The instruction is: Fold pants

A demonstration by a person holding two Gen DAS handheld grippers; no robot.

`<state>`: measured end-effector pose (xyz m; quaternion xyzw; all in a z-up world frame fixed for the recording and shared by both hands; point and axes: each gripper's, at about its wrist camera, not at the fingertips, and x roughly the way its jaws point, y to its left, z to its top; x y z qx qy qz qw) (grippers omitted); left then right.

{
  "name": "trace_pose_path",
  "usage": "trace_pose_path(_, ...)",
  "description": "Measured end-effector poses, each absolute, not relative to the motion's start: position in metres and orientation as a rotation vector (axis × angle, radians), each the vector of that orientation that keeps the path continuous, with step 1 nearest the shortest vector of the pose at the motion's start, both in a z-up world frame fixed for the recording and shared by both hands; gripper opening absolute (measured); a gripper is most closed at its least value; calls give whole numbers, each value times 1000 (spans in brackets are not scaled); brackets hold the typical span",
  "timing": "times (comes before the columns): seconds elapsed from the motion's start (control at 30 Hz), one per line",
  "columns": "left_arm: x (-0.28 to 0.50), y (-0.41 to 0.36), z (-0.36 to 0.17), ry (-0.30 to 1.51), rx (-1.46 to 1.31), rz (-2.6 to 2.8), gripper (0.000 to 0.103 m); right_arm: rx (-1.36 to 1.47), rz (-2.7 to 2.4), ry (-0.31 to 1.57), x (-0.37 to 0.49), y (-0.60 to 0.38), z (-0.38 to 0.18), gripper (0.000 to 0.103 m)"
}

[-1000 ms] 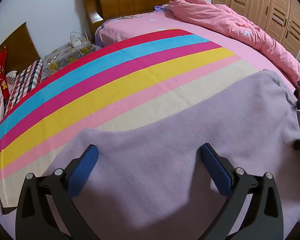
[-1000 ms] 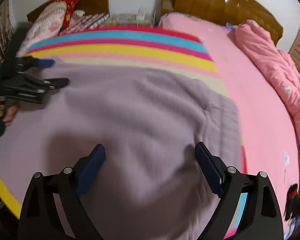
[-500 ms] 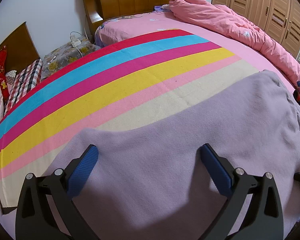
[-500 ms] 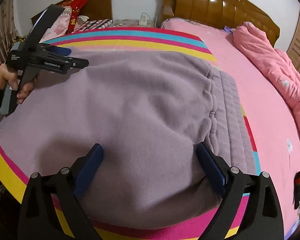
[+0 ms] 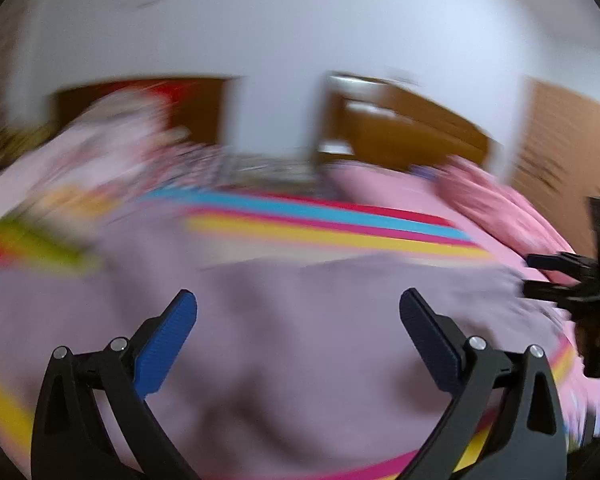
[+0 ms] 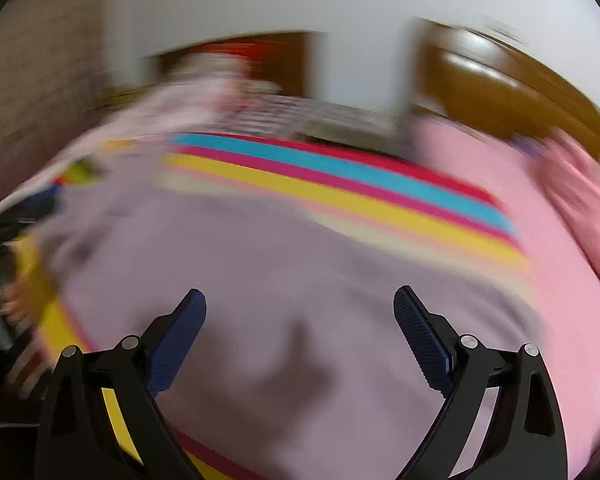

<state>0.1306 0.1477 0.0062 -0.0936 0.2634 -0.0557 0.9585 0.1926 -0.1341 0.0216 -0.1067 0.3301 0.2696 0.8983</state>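
Both views have swung up and blurred, left claw (image 5: pixel 298 312) and right claw (image 6: pixel 300 308) gaping empty over flat lilac pants (image 5: pixel 320 340), fold not started.

Both fisheye views are heavily motion-blurred: the far wall (image 5: pixel 284 32), headboard (image 6: pixel 500 80) and striped blanket (image 6: pixel 340 184) smear sideways, while the near gripper fingers (image 5: pixel 168 336) stay sharp. Soft, even daylight (source unseen) casts faint shadows on the lilac pants (image 6: pixel 292 344); a glare streak crosses the headboard, and edges bend into dark corners.

Blurred view: the right gripper (image 6: pixel 300 320), jaws spread wide and empty, hangs above the lilac pants (image 6: pixel 280 280) spread on the striped blanket (image 6: pixel 340 184).
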Motion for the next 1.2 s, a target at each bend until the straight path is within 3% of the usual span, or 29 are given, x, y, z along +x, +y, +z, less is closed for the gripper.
trace_pose_path(0.2,90,352,-20,588,-555,335,101,-489,1132,605,247,94,41,90)
trace_pose_path(0.27,88,398,-29,601,-625,388,101,-551,1268,642,270,180,35,81)
trace_pose_path(0.33,93,433,-39,615,-710,397,100,-550,1341,708,294,243,25,65)
trace_pose_path(0.47,103,457,-50,643,-730,393,100,-576,1414,821,320,343,-9,64)
trace_pose_path(0.53,108,458,-54,662,-728,377,95,-617,1448,833,318,372,-22,56)
trace_pose_path(0.67,122,460,-73,709,-701,384,88,-661,1469,869,320,397,-46,52)
trace_pose_path(0.73,127,456,-77,731,-664,402,85,-682,1483,903,317,400,-58,40)
trace_pose_path(0.8,127,450,-79,751,-611,428,74,-690,1498,878,312,397,-62,36)
trace_pose_path(0.83,126,451,-80,749,-603,424,68,-682,1511,876,312,396,-61,26)
trace_pose_path(0.87,124,452,-81,740,-604,424,38,-682,1509,855,310,395,-58,21)
trace_pose_path(0.9,121,453,-79,729,-609,422,18,-687,1493,818,308,393,-55,10)
trace_pose_path(1.03,120,437,-47,648,-489,410,12,-661,1446,689,295,383,-27,10)
trace_pose_path(1.2,128,441,-30,619,-452,430,12,-636,1382,727,305,394,-33,10)
